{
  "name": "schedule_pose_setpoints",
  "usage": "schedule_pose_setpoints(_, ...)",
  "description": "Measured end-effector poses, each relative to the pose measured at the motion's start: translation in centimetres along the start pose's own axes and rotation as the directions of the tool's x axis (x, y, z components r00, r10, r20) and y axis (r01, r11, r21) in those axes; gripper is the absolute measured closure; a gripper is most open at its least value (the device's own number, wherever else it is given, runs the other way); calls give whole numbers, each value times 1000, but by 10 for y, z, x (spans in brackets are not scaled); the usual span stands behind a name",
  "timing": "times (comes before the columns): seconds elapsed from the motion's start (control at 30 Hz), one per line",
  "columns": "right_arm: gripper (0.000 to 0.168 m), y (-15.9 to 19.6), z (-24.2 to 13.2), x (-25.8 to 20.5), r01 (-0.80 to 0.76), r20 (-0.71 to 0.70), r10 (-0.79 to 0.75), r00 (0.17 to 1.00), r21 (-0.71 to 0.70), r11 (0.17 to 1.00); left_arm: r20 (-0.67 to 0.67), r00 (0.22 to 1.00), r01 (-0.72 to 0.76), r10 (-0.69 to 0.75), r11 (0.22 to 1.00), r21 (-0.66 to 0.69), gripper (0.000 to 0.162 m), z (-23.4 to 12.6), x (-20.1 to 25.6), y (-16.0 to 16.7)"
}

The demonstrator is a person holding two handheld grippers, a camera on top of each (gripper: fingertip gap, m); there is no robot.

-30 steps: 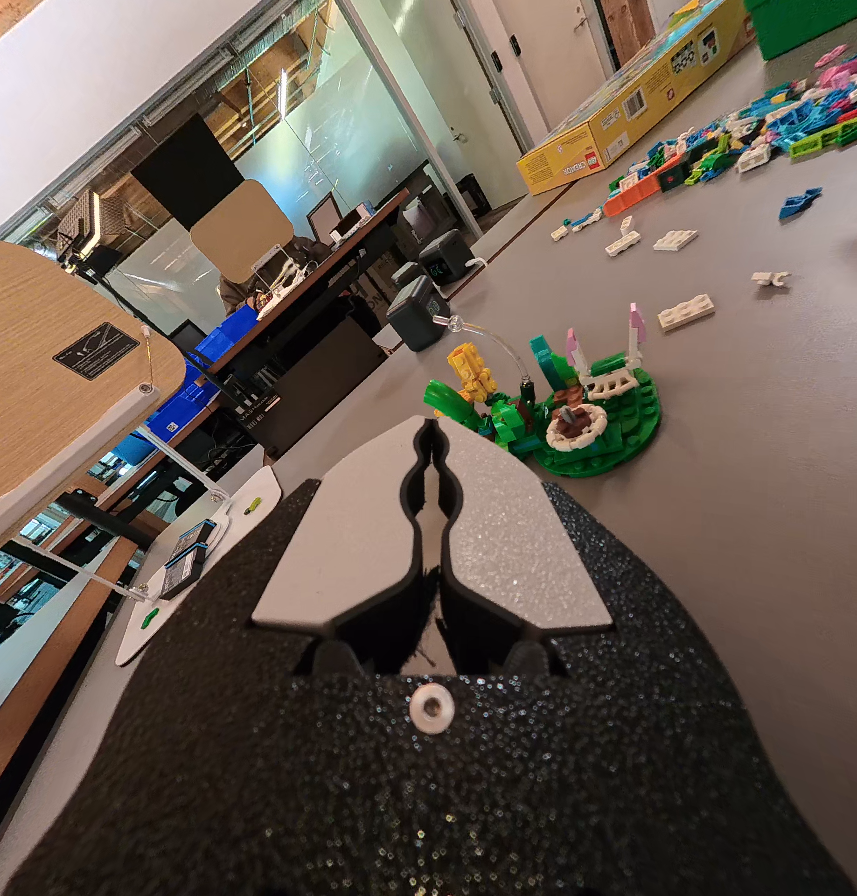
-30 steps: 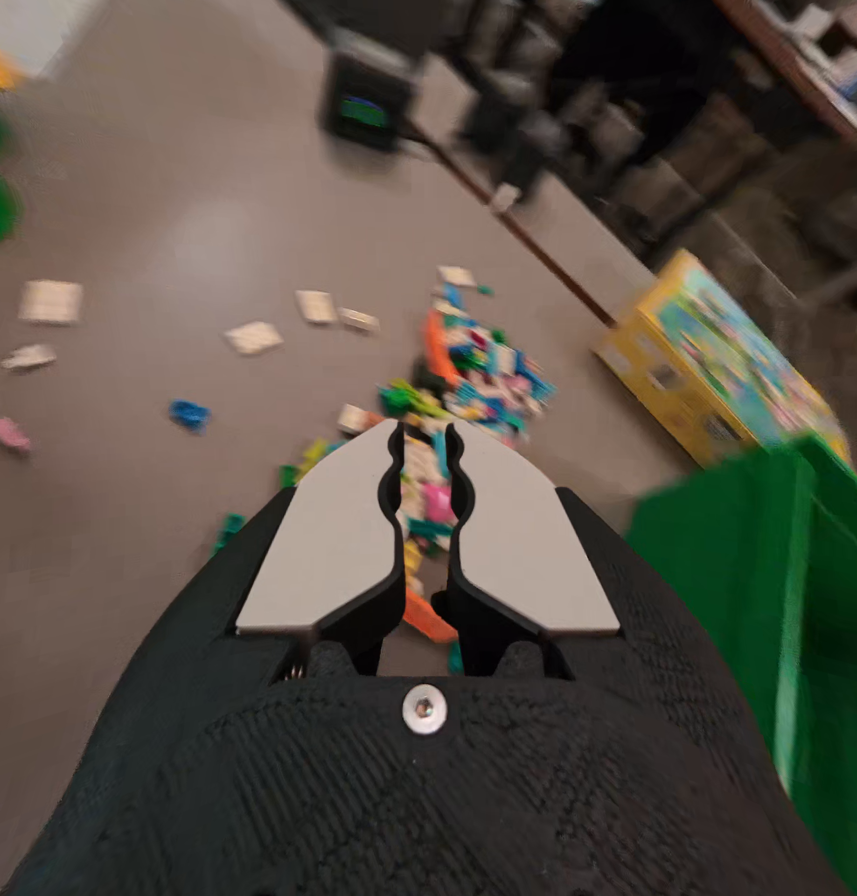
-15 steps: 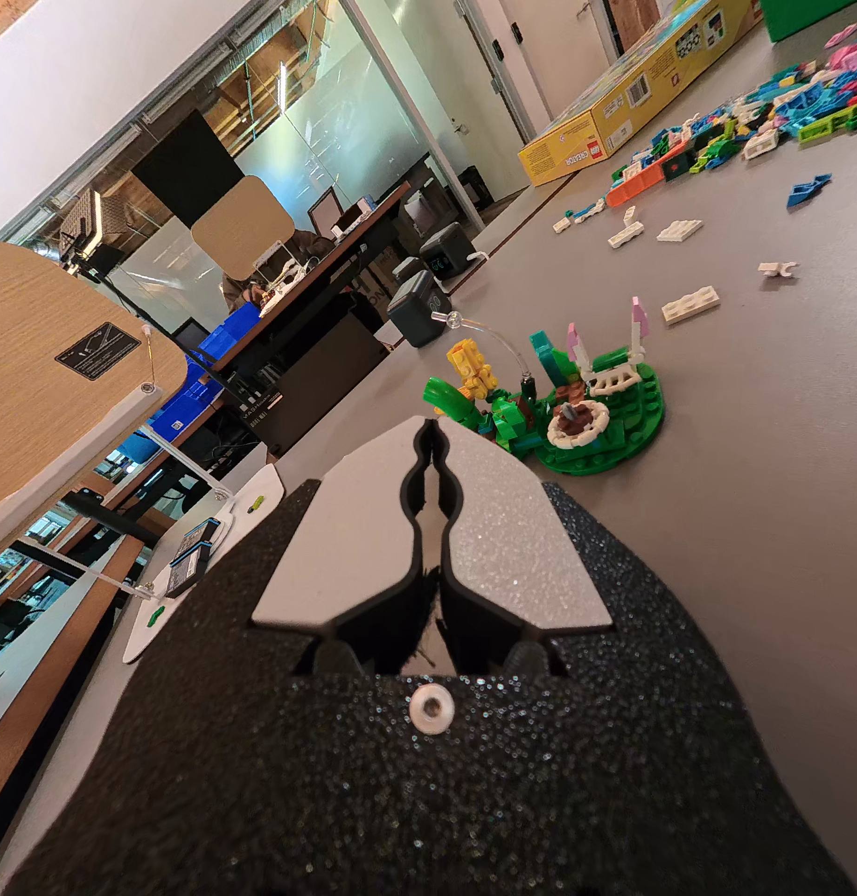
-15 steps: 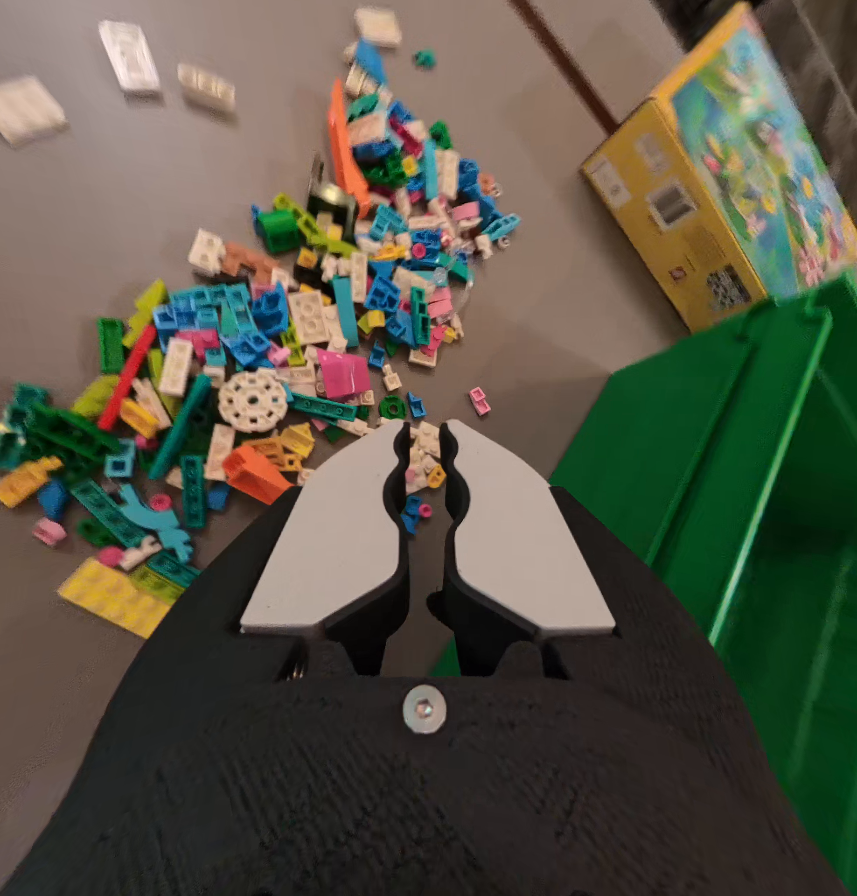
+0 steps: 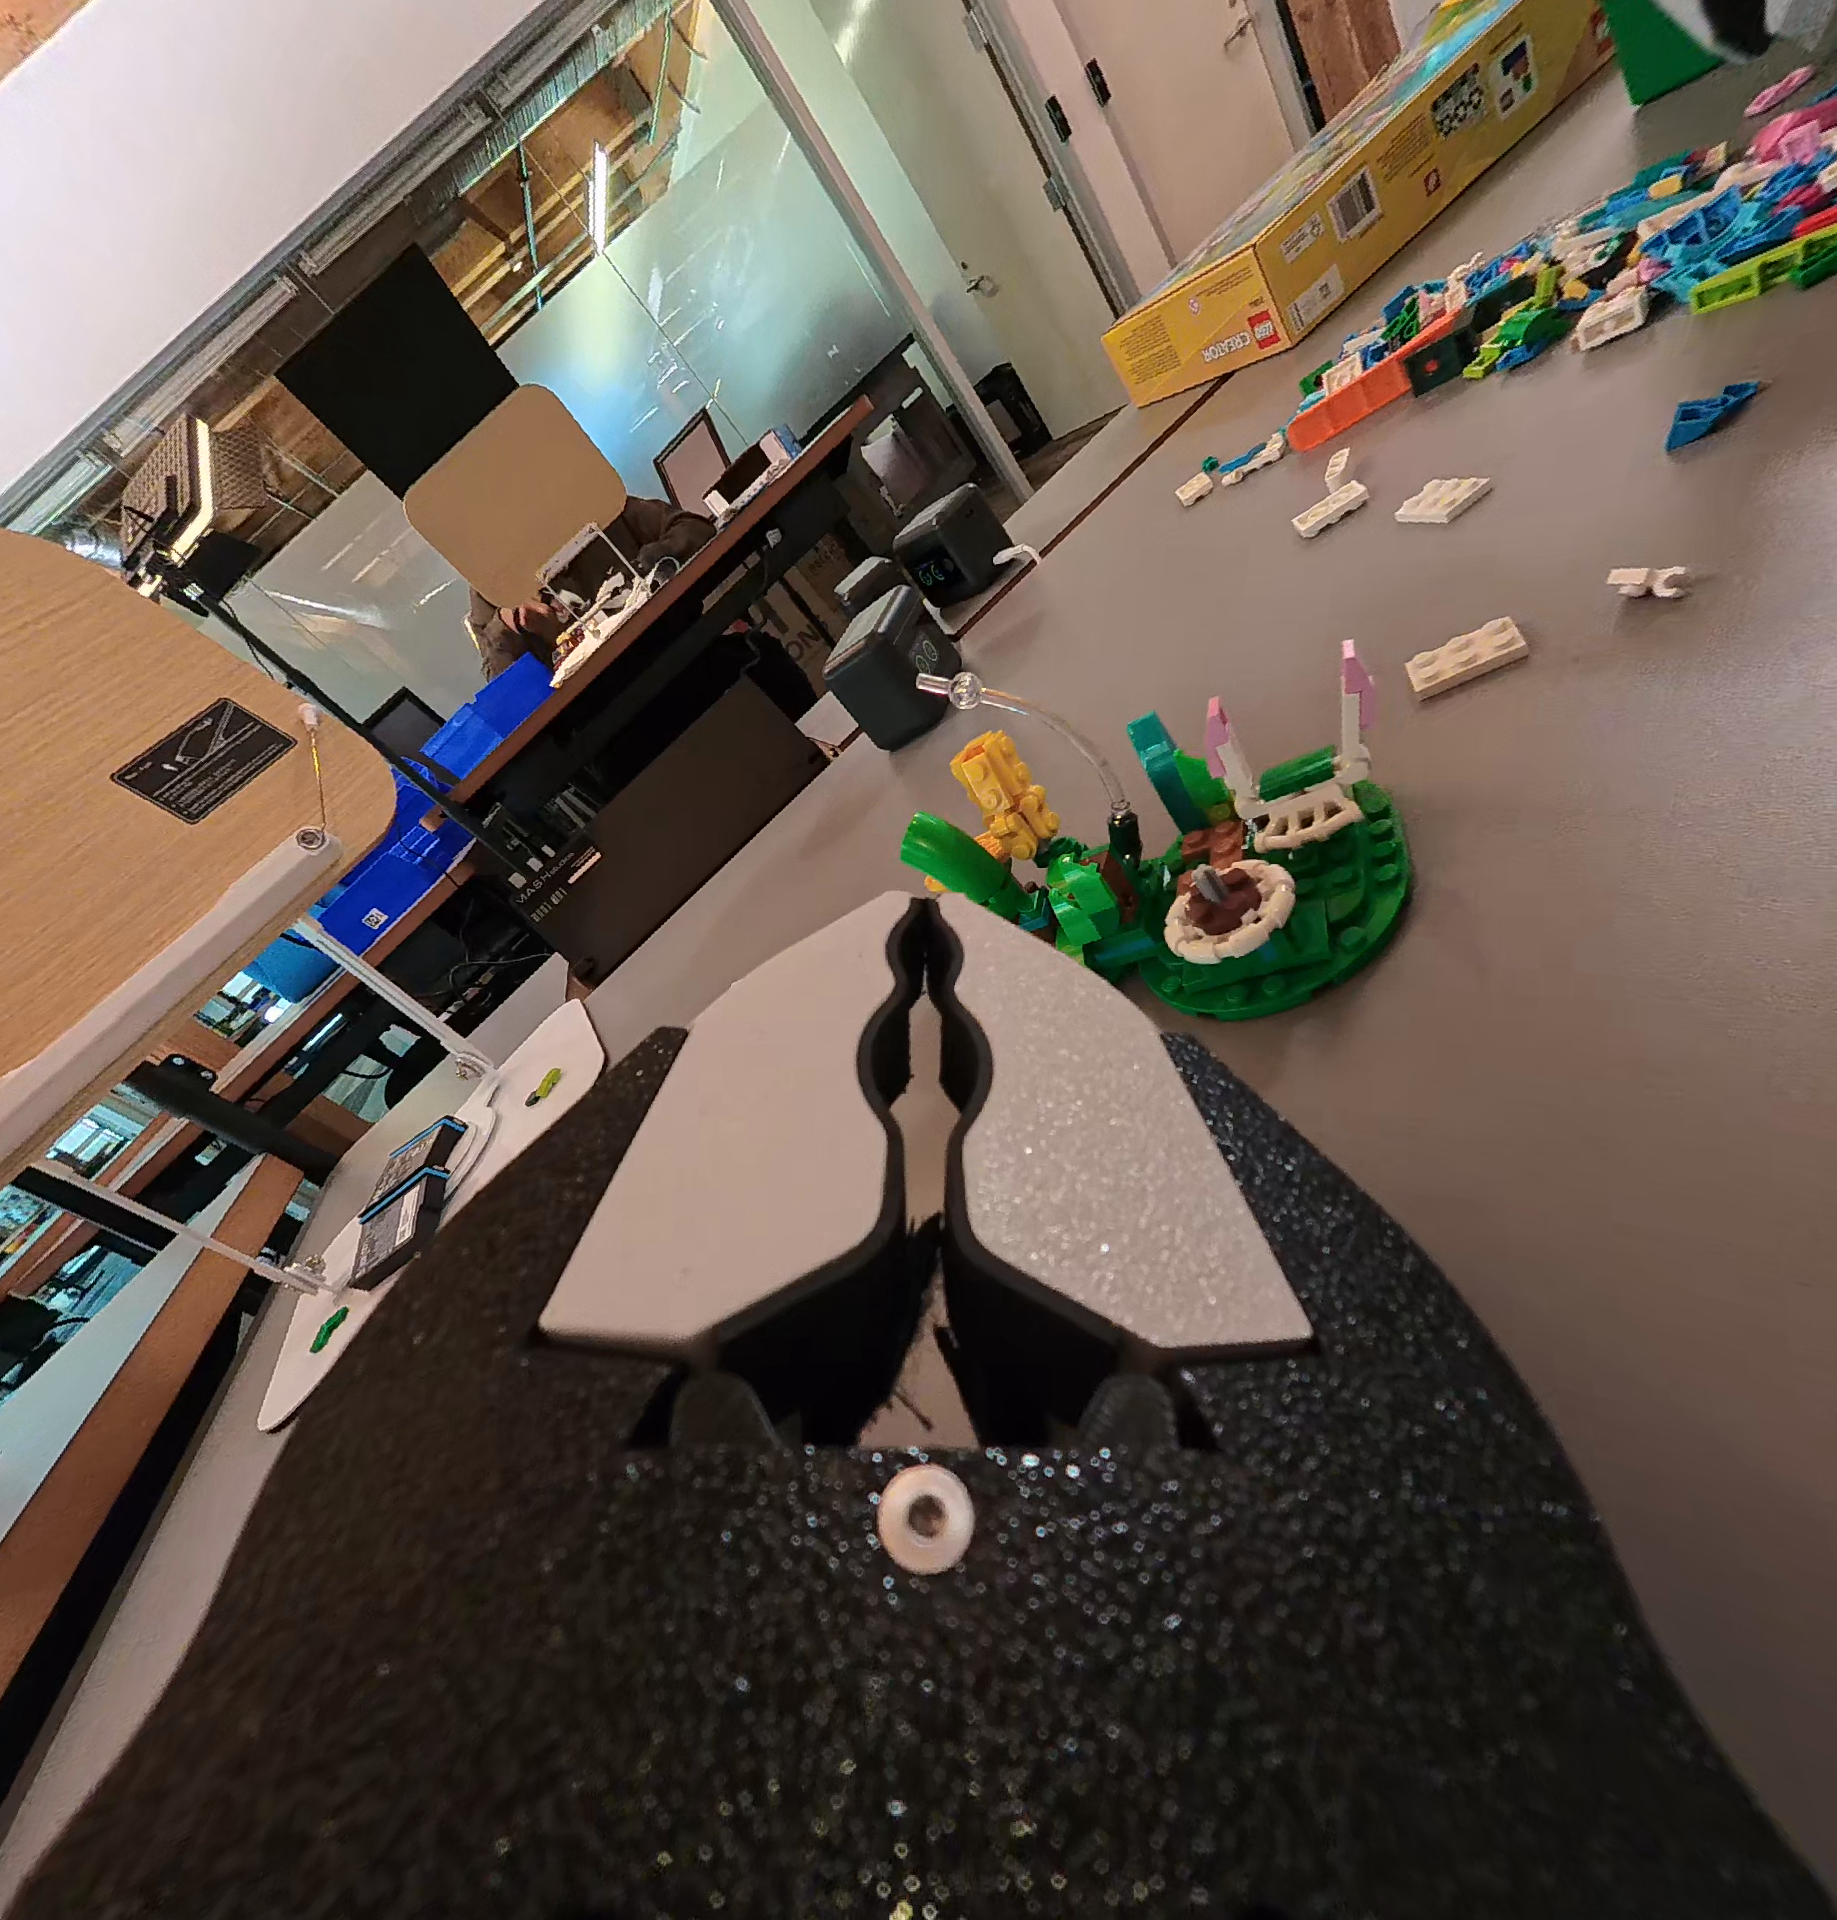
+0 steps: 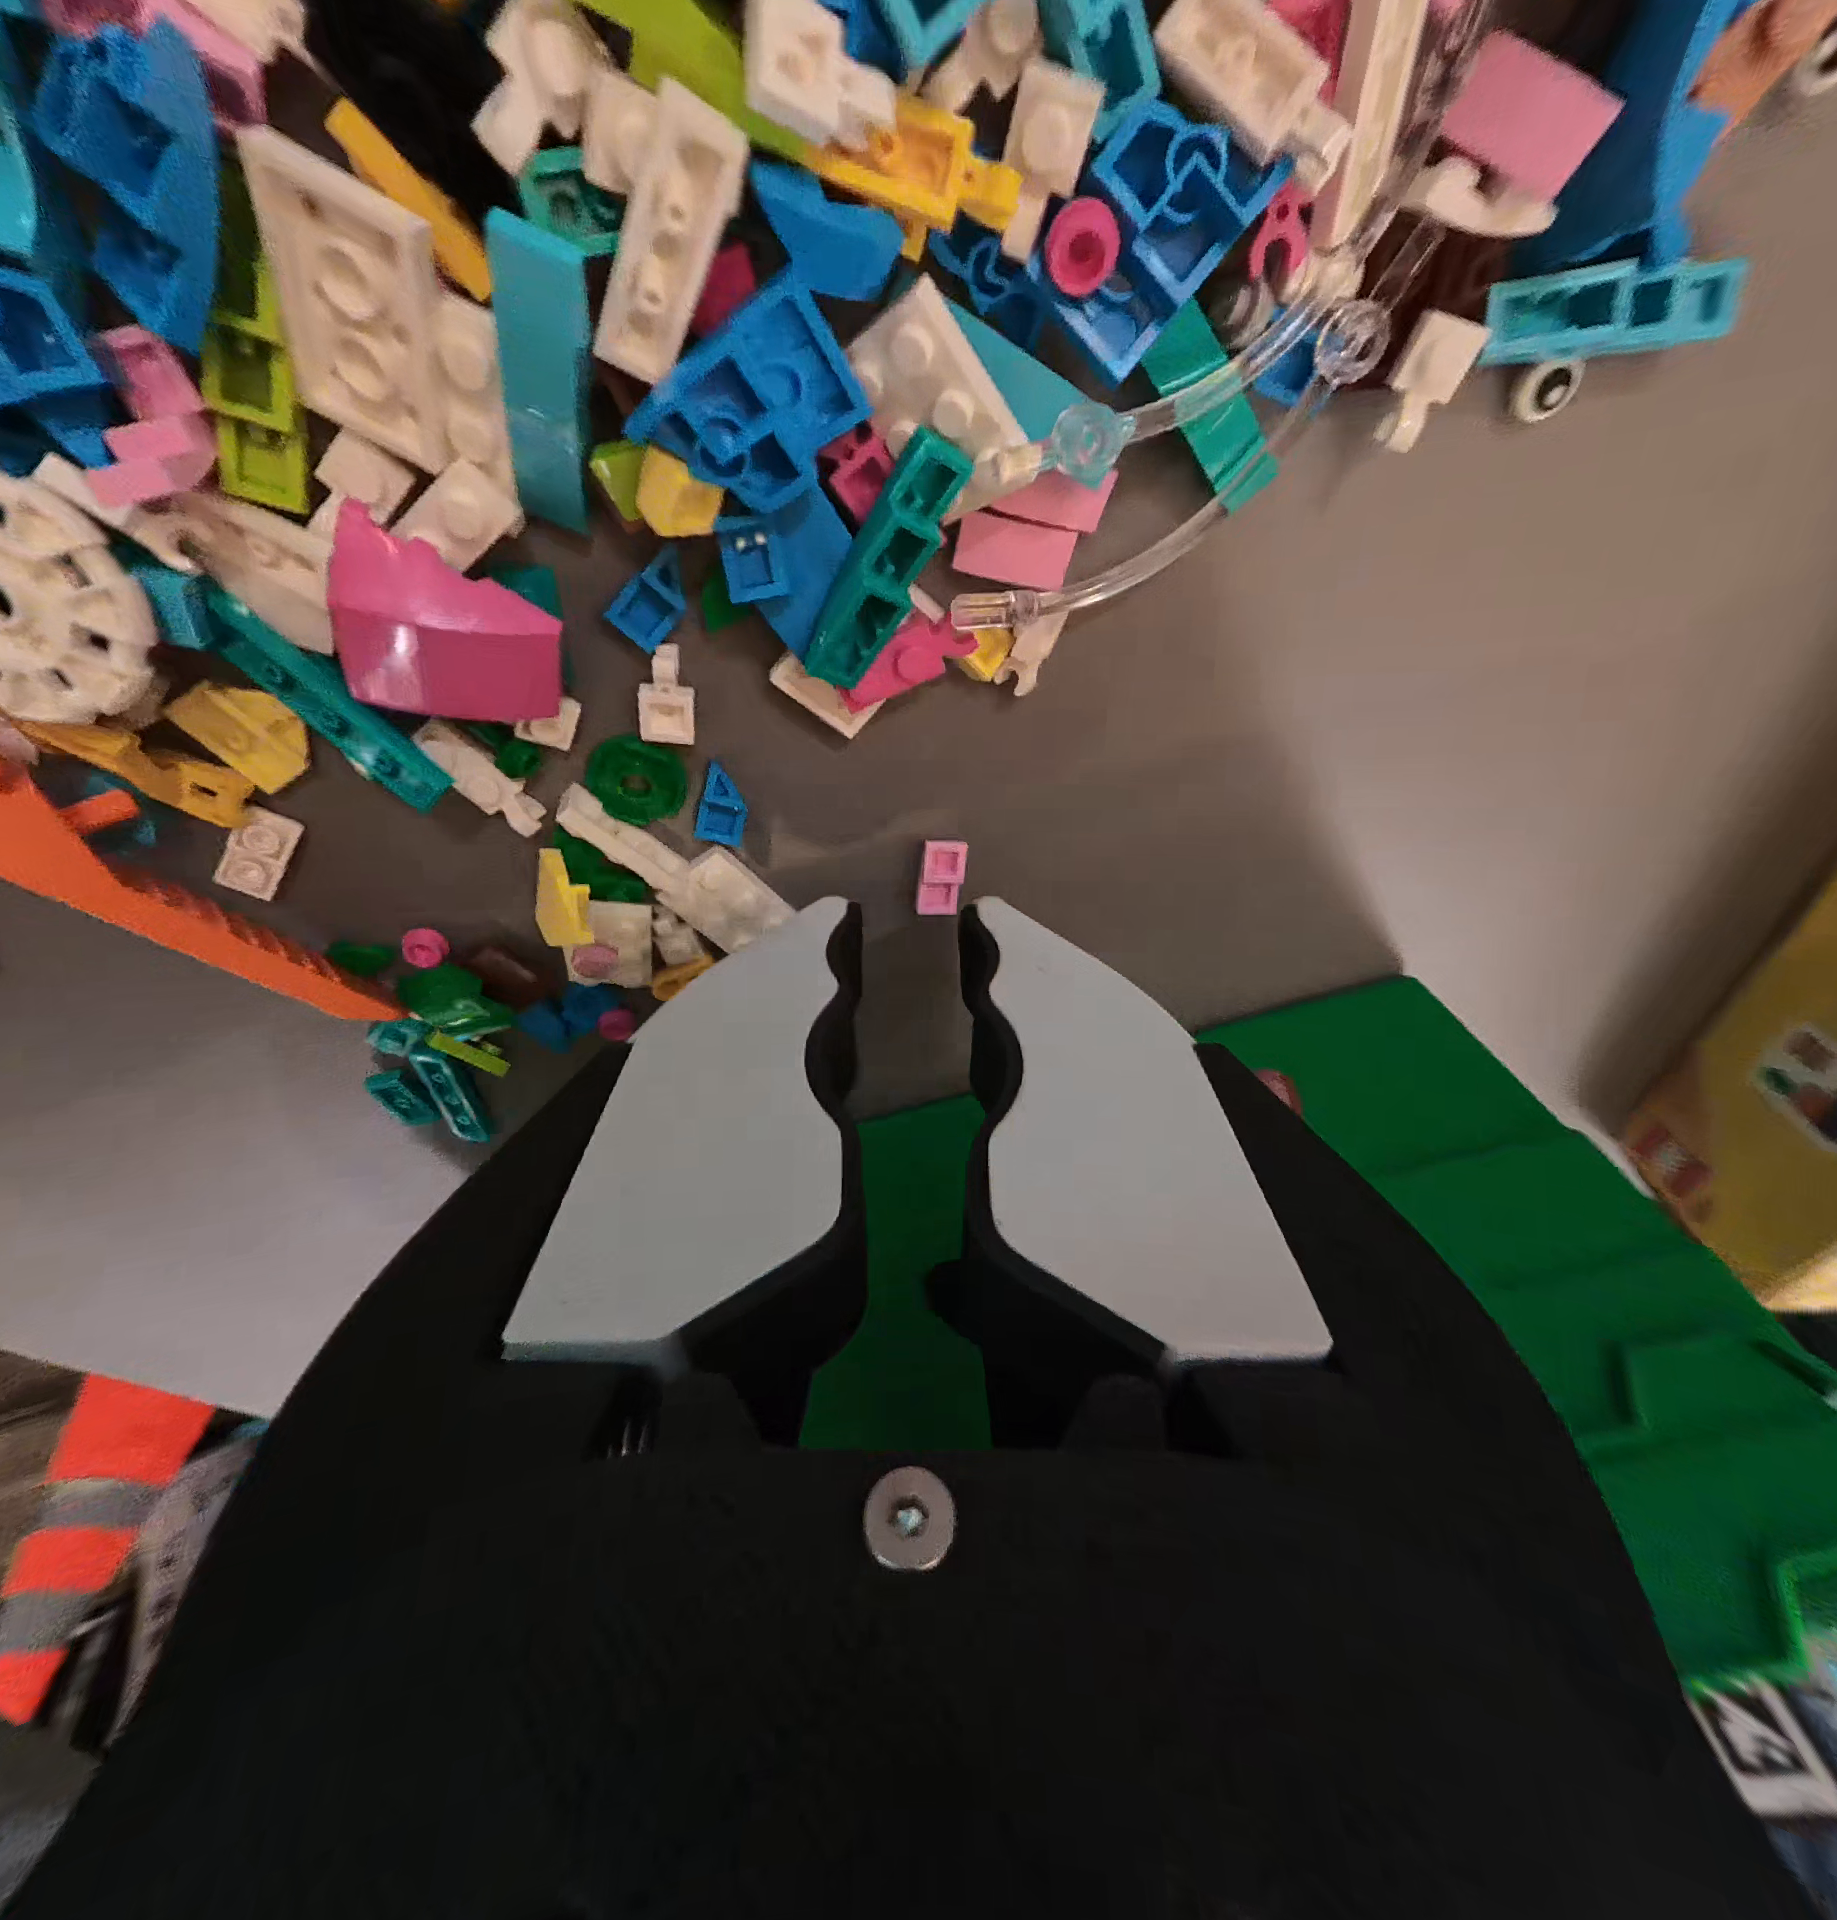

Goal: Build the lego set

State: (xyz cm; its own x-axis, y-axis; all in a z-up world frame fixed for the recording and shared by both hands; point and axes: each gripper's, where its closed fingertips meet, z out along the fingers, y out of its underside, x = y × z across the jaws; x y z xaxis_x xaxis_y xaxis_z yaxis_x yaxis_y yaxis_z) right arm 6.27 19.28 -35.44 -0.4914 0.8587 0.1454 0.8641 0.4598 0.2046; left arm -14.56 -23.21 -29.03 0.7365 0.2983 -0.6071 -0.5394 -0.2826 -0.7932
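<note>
Grey tabletop [image 5: 1620, 1091] runs open and bare to the right of the left gripper [image 5: 926, 914], whose grey fingers are pressed together with nothing between them. Just beyond its tips and slightly right stands the partly built lego model on a round green base [image 5: 1298, 935], carrying a white ring, a yellow flower and a clear curved rod. White flat plates [image 5: 1465, 657] lie scattered farther off, and the yellow cardboard set box [image 5: 1340, 223] lies at the far table edge.

Over on the right, the right gripper [image 6: 909, 914] points down at the near fringe of the heap of loose coloured lego bricks [image 6: 581, 364], fingers apart and empty. A tiny pink lego piece [image 6: 940, 876] lies alone on the table just past the tips, almost centred on the gap, apart from both. A clear curved plastic rod [image 6: 1132, 561] lies farther off, at the pile's right edge. Bare table stretches to the right of it; a green plastic bin [image 6: 1516, 1247] crowds the near right.
</note>
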Motion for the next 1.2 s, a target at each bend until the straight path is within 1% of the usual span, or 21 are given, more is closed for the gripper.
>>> schedule_pose_setpoints(0.03, 150, 0, 3, -1, -22, 37, 22, 999, -3, 1000, 0, 1000, 0, 0, 1000, 0, 162, 0, 0, 0)
schedule_pose_setpoints(0.1, 146, 3, 8, -1, -64, 85, 66, 994, -29, 998, 0, 1000, 1, -1, 1000, 0, 162, 0, 0, 0)
schedule_pose_setpoints(0.17, 147, 4, 11, 2, -66, 84, 71, 994, -51, 996, -1, 1000, 2, -2, 1000, 1, 162, 0, 0, 0)
schedule_pose_setpoints(0.27, 152, 1, 13, 5, -56, 85, 61, 995, -57, 997, -2, 1000, 2, -2, 1000, 1, 162, 1, 0, 0)
schedule_pose_setpoints(0.37, 154, 0, 16, 4, -63, 119, 71, 990, -65, 996, -3, 1000, 1, -1, 1000, 2, 162, 1, 0, 0)
schedule_pose_setpoints(0.4, 161, 0, 16, 3, -64, 130, 72, 989, -63, 996, -4, 1000, 1, -1, 1000, 1, 162, 1, 0, 0)
schedule_pose_setpoints(0.47, 162, 1, 16, 3, -57, 126, 65, 990, -62, 996, -4, 1000, 0, 0, 1000, 1, 162, 1, 1, 0)
schedule_pose_setpoints(0.53, 162, -3, 12, 1, -27, 107, 31, 994, -41, 999, -3, 1000, 0, 0, 1000, 0, 162, 1, 1, 0)
schedule_pose_setpoints(0.6, 162, -14, -2, -4, -5, 73, 4, 997, 22, 1000, -3, 1000, -1, 1, 1000, 1, 162, 1, 1, 0)
schedule_pose_setpoints(0.67, 162, -37, -25, -20, 49, 33, -54, 998, 135, 990, -5, 1000, -1, 1, 1000, 2, 162, 2, 1, 0)
schedule_pose_setpoints(0.73, 162, -69, -51, -53, 155, -6, -159, 987, 267, 951, -7, 1000, -3, 3, 1000, 2, 162, 2, 1, 0)
schedule_pose_setpoints(0.8, 162, -99, -73, -101, 298, -36, -307, 951, 376, 878, -8, 1000, -4, 4, 1000, 2, 162, 2, 1, 0)
schedule_pose_setpoints(0.87, 162, -124, -86, -153, 426, -42, -461, 886, 464, 777, -8, 1000, -3, 3, 1000, 3, 162, 2, 2, -1)
schedule_pose_setpoints(0.93, 162, -139, -86, -184, 512, -70, -547, 834, 467, 721, -9, 1000, -5, 5, 1000, 3, 162, 2, 2, 0)
schedule_pose_setpoints(1.0, 162, -148, -82, -200, 563, -95, -592, 800, 457, 688, -9, 1000, -7, 7, 1000, 3, 162, 2, 2, 0)
schedule_pose_setpoints(1.07, 162, -153, -74, -208, 576, -91, -607, 789, 454, 680, -10, 1000, -8, 8, 1000, 4, 162, 2, 2, -1)
schedule_pose_setpoints(1.2, 162, -158, -59, -209, 573, -85, -602, 794, 435, 695, -10, 1000, -8, 8, 1000, 5, 162, 2, 2, -1)
